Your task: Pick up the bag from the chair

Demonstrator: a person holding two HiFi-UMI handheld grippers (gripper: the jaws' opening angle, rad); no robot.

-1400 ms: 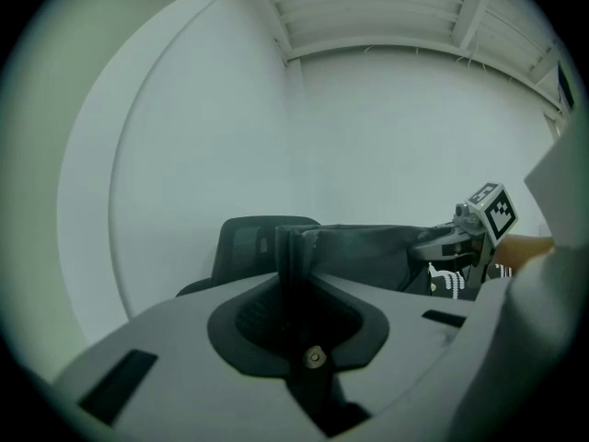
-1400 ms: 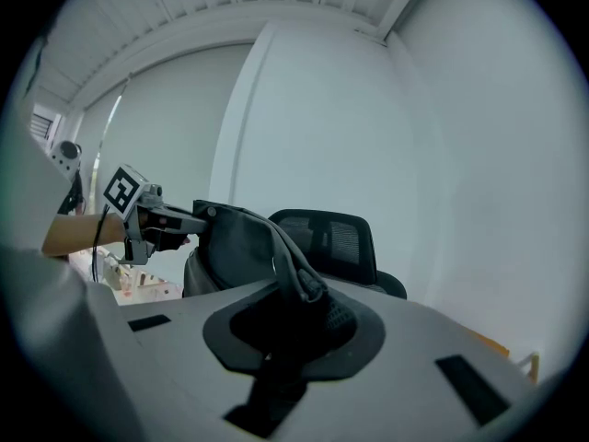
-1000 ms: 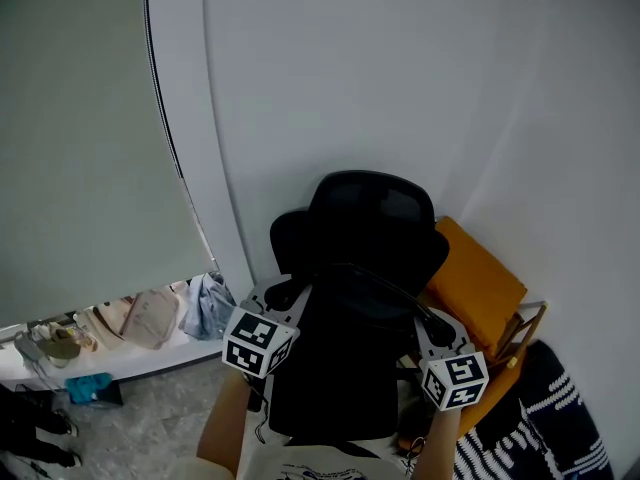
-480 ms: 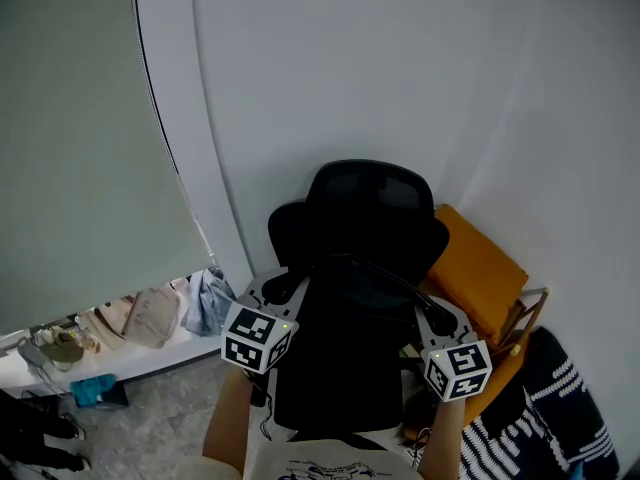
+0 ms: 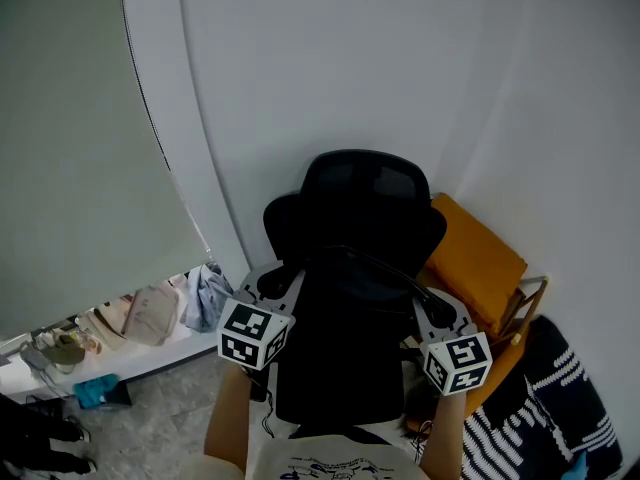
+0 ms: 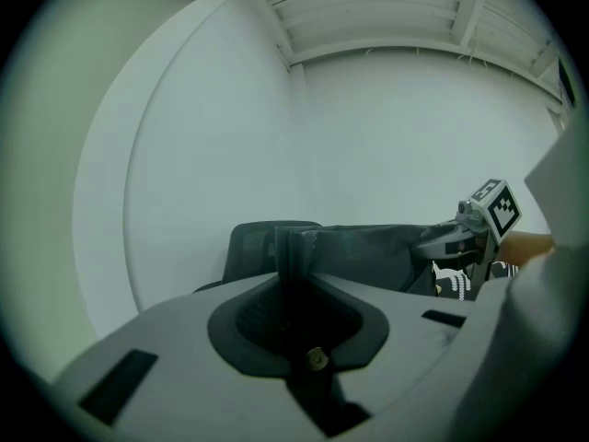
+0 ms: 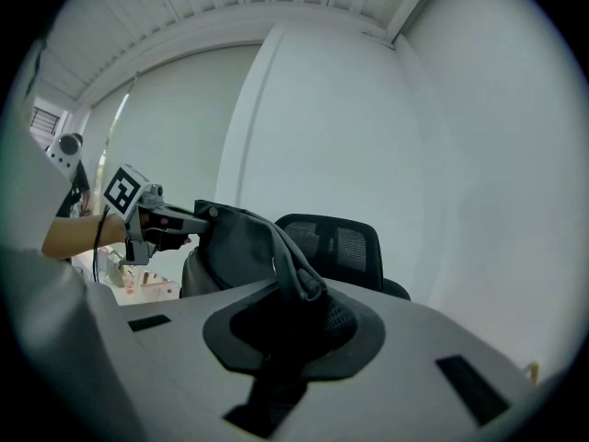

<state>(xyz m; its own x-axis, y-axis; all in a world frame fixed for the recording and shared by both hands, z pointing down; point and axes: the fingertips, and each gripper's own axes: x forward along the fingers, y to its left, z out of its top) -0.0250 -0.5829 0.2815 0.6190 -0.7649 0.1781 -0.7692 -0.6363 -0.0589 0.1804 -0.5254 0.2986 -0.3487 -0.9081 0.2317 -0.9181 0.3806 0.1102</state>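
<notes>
A black bag [image 5: 340, 353] hangs spread between my two grippers, in front of the black mesh office chair [image 5: 360, 203]. In the head view my left gripper [image 5: 292, 280] grips the bag's upper left edge and my right gripper [image 5: 418, 303] its upper right edge. The left gripper view shows that gripper [image 6: 296, 267] shut on a fold of the bag [image 6: 368, 251], with the chair back [image 6: 253, 247] behind. The right gripper view shows the right gripper [image 7: 299, 288] shut on the bag's strap [image 7: 281, 247]. The bag's bottom is hidden below the head view's edge.
An orange chair [image 5: 478, 266] with a wooden frame stands right of the office chair. A black-and-white striped cloth [image 5: 545, 413] lies at the lower right. Clothes and small items [image 5: 150, 313] sit on a low ledge at the left. A white wall [image 5: 330, 68] rises behind.
Both grippers and the bag keep their places. Only the head view has drifted a little.
</notes>
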